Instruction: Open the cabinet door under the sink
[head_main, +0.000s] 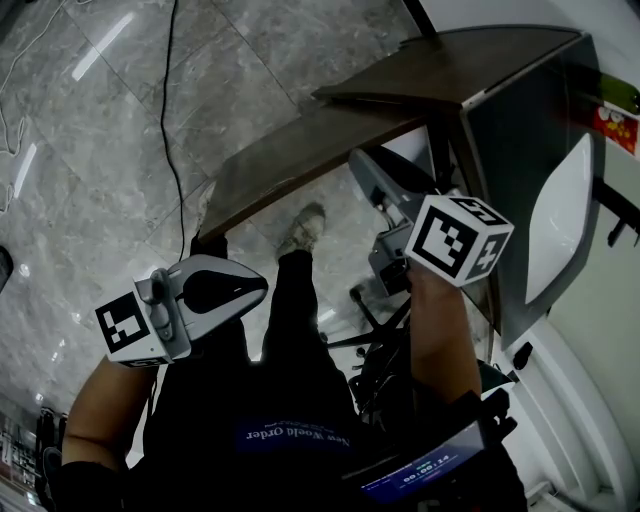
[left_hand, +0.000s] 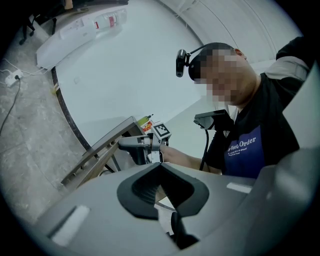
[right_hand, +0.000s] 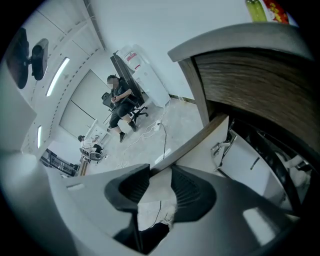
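The cabinet door (head_main: 300, 165) is a dark wood panel, swung out from the cabinet under the counter (head_main: 460, 60). My right gripper (head_main: 358, 160) reaches down to the door's free edge. In the right gripper view its jaws (right_hand: 160, 170) straddle that edge (right_hand: 195, 142), with both pad tips against it. Past the door, the open cabinet shows a metal hinge (right_hand: 220, 147) and dark pipework. My left gripper (head_main: 262, 285) hangs lower left, away from the door. Its jaws (left_hand: 160, 165) are shut and hold nothing. The left gripper view also shows the right gripper (left_hand: 137, 142) at the door (left_hand: 100, 150).
A black cable (head_main: 170, 120) runs over the marble floor. My shoe (head_main: 305, 228) stands just below the door. A black stand (head_main: 370, 320) sits near my legs. A green bottle (right_hand: 257, 10) is on the counter. A seated person (right_hand: 120, 97) is far off.
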